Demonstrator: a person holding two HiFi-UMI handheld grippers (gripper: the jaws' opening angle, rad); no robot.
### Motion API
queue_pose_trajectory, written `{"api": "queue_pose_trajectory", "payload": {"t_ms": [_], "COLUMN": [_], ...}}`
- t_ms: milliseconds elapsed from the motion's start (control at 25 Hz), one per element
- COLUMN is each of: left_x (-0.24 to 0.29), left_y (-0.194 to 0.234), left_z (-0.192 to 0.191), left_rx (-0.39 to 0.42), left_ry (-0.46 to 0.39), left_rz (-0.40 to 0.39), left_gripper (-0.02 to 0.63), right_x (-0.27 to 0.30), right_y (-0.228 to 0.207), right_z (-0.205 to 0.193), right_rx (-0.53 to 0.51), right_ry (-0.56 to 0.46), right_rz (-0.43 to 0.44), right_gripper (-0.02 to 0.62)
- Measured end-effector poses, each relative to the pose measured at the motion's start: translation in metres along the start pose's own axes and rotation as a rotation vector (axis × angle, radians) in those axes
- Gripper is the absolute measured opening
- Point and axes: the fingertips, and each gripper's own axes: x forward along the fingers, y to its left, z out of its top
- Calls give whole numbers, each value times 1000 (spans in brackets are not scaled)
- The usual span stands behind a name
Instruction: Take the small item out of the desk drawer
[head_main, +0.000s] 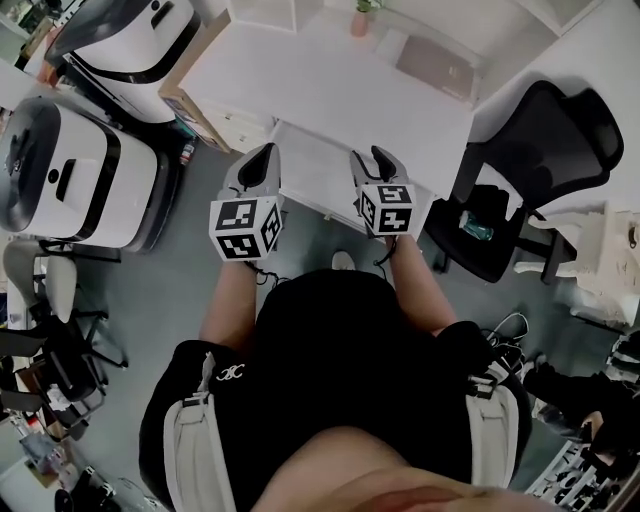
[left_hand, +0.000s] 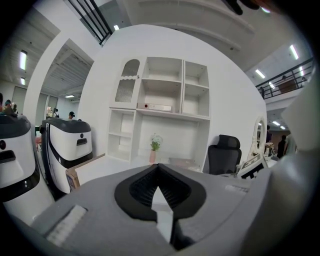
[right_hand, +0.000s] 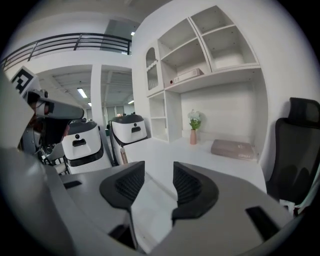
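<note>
The white desk (head_main: 330, 80) fills the top of the head view. A white drawer (head_main: 312, 172) juts from its near edge between my two grippers; I cannot see its inside or any small item. My left gripper (head_main: 262, 152) hangs over the drawer's left end, and in the left gripper view its black pads (left_hand: 145, 187) meet with nothing between them. My right gripper (head_main: 372, 155) is over the drawer's right part. In the right gripper view the right gripper (right_hand: 159, 181) is open, with only the white surface showing in the gap.
A black office chair (head_main: 530, 170) stands to the right of the desk. Two big white machines (head_main: 70, 170) and a cardboard box (head_main: 195, 95) crowd the left. On the desk's far side stand a pink vase (head_main: 360, 20) and a flat brown box (head_main: 435, 65). White shelves (left_hand: 160, 100) rise behind.
</note>
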Motion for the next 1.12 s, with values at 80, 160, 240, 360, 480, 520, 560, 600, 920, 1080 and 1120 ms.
{"api": "queue_pose_trajectory", "payload": {"t_ms": [80,160,240,360,480,520,560,600,920,1080,1120], "left_x": [-1,-3,-6,-10,-13,-15,-16,-17,-18,-20,-21], "left_y": [-2,-3,-2,-1,3,4,5,5,7,3,4], "left_z": [-4,-8,-11,-17,-22,-24,-25,-26,-35,-41,-43], "left_rx": [-3,-5,-9,-14,-19,-21,-22,-22,-23,-26,-27], "left_ry": [5,8,11,21,32,35,38,41,66,83,87], "left_rz": [11,25,39,58,80,89,98,106,167,197,207], "left_gripper": [13,12,14,14,12,12,12,14,12,12,12], "right_x": [7,14,19,25,32,34,36,39,64,75,79], "right_y": [-3,-6,-9,-11,-12,-13,-15,-18,-42,-52,-54], "right_z": [-22,-45,-68,-95,-115,-121,-127,-133,-175,-193,-197], "right_rx": [6,1,-19,-40,-35,-27,-25,-30,-139,-152,-148], "right_ry": [63,124,177,230,260,271,284,299,378,419,420], "right_rz": [18,23,19,15,14,16,18,16,31,37,37], "right_gripper": [164,164,164,164,164,164,164,164,164,164,164]}}
